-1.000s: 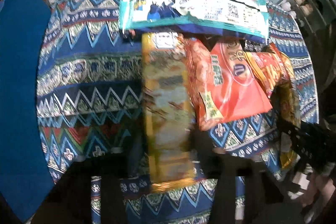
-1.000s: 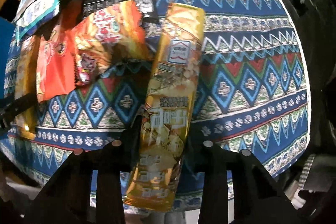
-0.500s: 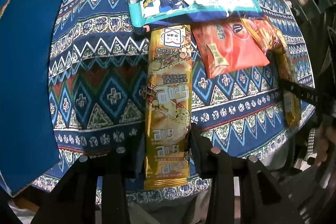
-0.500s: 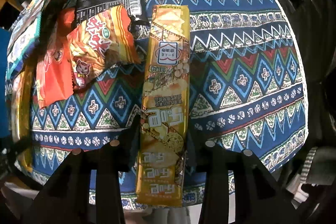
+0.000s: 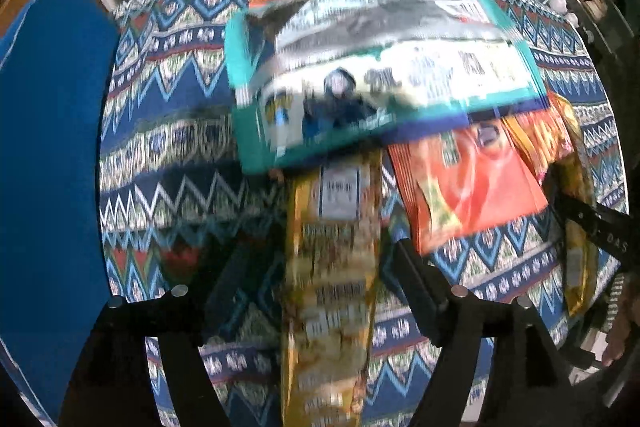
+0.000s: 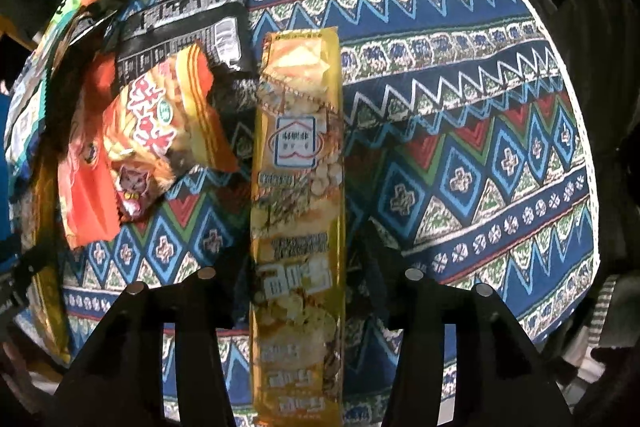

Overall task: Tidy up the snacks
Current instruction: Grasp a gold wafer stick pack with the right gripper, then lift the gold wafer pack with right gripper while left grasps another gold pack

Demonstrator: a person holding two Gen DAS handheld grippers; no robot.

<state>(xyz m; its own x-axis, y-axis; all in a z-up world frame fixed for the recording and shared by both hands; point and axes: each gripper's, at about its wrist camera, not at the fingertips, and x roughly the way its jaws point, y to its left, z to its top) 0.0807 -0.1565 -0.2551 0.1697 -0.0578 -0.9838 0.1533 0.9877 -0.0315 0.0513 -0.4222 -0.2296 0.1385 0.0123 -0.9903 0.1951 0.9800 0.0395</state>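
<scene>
gold pack A (image 5: 332,287): long, flat on cloth, btm-center of my left view, blurred
gold pack B (image 6: 298,227): long, lengthwise, center of my right view
teal bag (image 5: 380,75): upper center, overlaps A's top end
orange bags (image 6: 152,131): left, piled

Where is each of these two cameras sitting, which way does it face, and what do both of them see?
Left wrist: on the left gripper, looking down its opening fingers at a long gold snack pack between them on the patterned tablecloth, below a teal bag; the right gripper shows at right.
Right wrist: on the right gripper, facing down, fingers opening around a second gold pack.
Shared: the tablecloth and the orange snack bag.
</scene>
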